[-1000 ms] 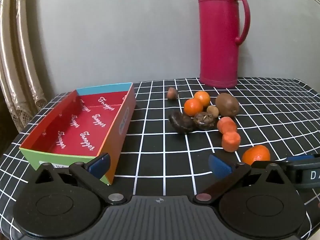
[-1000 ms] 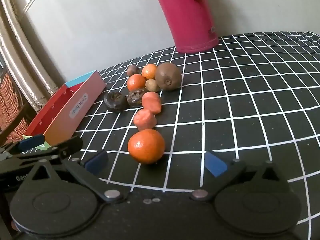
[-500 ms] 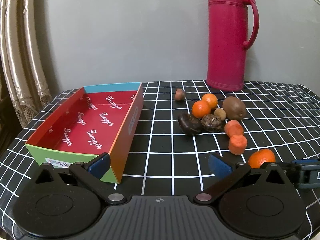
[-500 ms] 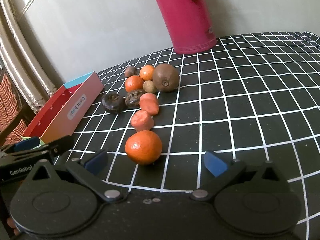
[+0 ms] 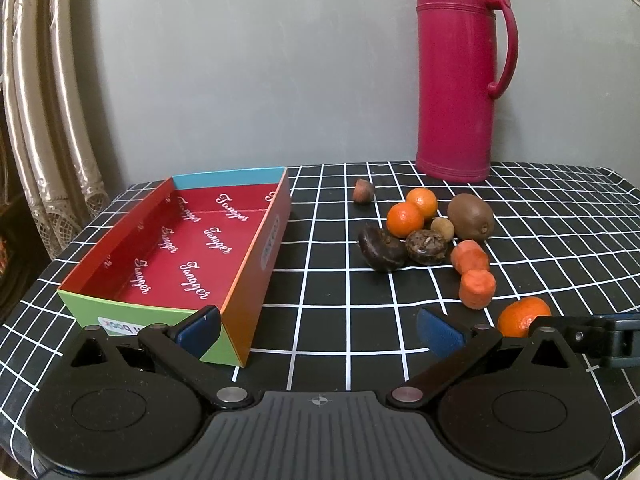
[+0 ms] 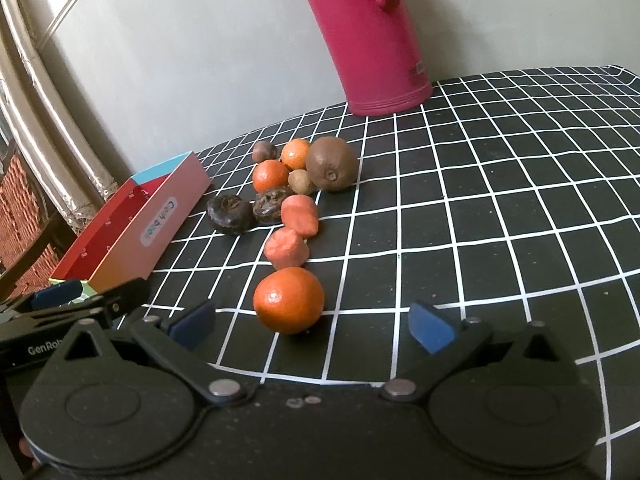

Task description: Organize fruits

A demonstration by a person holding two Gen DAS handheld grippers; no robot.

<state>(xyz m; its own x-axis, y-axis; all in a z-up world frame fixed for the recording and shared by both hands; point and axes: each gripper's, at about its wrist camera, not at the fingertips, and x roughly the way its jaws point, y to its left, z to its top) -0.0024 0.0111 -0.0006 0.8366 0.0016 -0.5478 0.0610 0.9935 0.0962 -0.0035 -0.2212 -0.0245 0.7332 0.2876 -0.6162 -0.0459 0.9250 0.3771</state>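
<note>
Left to right across the bench [image 5: 560, 216], black cloth with white grid.

Far left: open cardboard tray [image 5: 256, 240], red inside, nothing in it. Its long axis runs away from me, toward the wall. My left gripper [image 5: 318, 330] hovers at the tray's near right corner; jaws released, spread wide, nothing between them. One pad overlaps the tray's near wall in the left wrist view; I cannot tell if it touches.

Centre: the loose pile. Small brown nut-like piece [image 5: 364, 191] at the back, two dark wrinkled fruits [image 5: 380, 249] touching each other, two small oranges [image 5: 405, 220] side by side, a small tan ball [image 5: 442, 228], a kiwi [image 5: 470, 217] at the right of the cluster. Two stubby carrot-coloured chunks [image 6: 286, 248] trail forward from the pile.

Nearest item: a single orange [image 6: 289, 300], alone at the front of the trail, just beside the nearer chunk. My right gripper [image 6: 310, 326] sits directly behind it, jaws released and wide apart. The orange lies ahead and slightly left of the midline, closer to the left pad; no contact with either pad.

Back right: tall pink flask [image 5: 460, 72], well apart from the fruit.

Judgement: the right hand is clearly the nearer one to this orange. The fruit is round, so no axis to align; a small shift leftward, forward, then close. No fruit is in the tray yet; task at its start.
</note>
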